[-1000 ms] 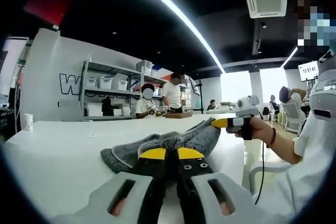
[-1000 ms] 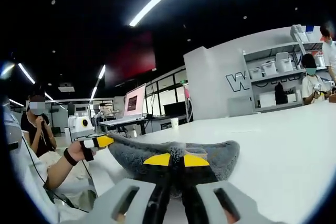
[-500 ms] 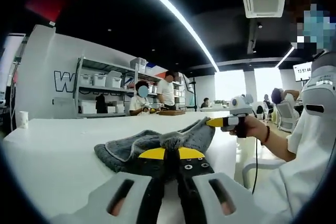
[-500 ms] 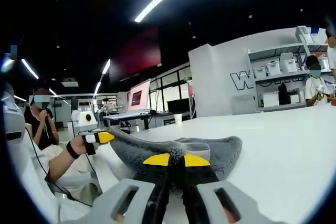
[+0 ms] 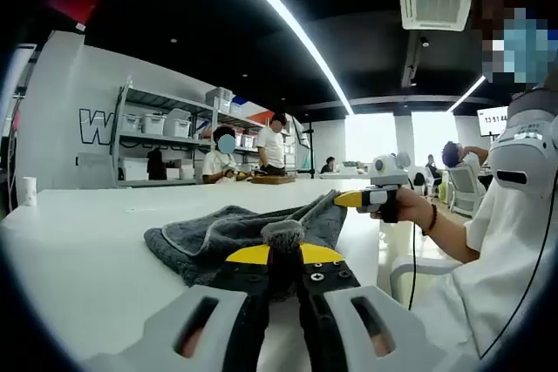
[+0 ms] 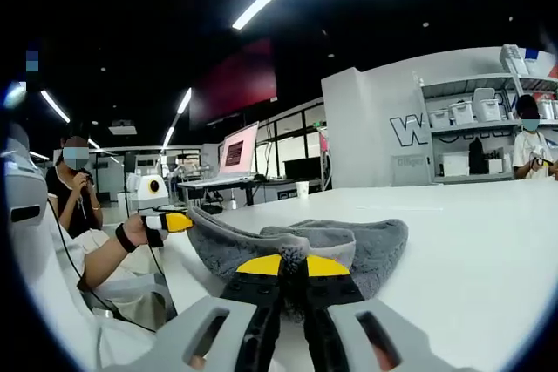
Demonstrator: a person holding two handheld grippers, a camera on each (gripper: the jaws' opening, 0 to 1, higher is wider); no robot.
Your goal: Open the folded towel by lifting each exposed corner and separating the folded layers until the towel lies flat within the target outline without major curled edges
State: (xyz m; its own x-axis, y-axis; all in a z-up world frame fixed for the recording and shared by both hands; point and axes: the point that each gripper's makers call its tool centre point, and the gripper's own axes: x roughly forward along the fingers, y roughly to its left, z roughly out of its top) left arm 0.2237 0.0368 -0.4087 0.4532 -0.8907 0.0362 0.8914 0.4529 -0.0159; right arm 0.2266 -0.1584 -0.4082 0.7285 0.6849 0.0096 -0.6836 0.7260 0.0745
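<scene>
A grey towel (image 5: 231,237) lies crumpled on the white table (image 5: 78,241), stretched between both grippers. My left gripper (image 5: 282,250) is shut on a bunched corner of it close to the camera. In the left gripper view the right gripper (image 5: 349,199), yellow-tipped and held by a hand, pinches the far corner at the table's right edge. In the right gripper view my right gripper (image 6: 293,260) is shut on the towel (image 6: 349,246) in front, and the left gripper (image 6: 174,221) holds the other corner at the left. The towel's underside is hidden.
The white table (image 6: 471,241) stretches wide to the far side. A paper cup (image 5: 27,191) stands at its far left edge. People work by shelves with bins (image 5: 166,141) at the back. The seated person's arm (image 5: 453,233) is at the right.
The towel has been drawn out wider and flatter between the two grippers. Both grippers stay shut on their corners, and both views have shifted slightly.
</scene>
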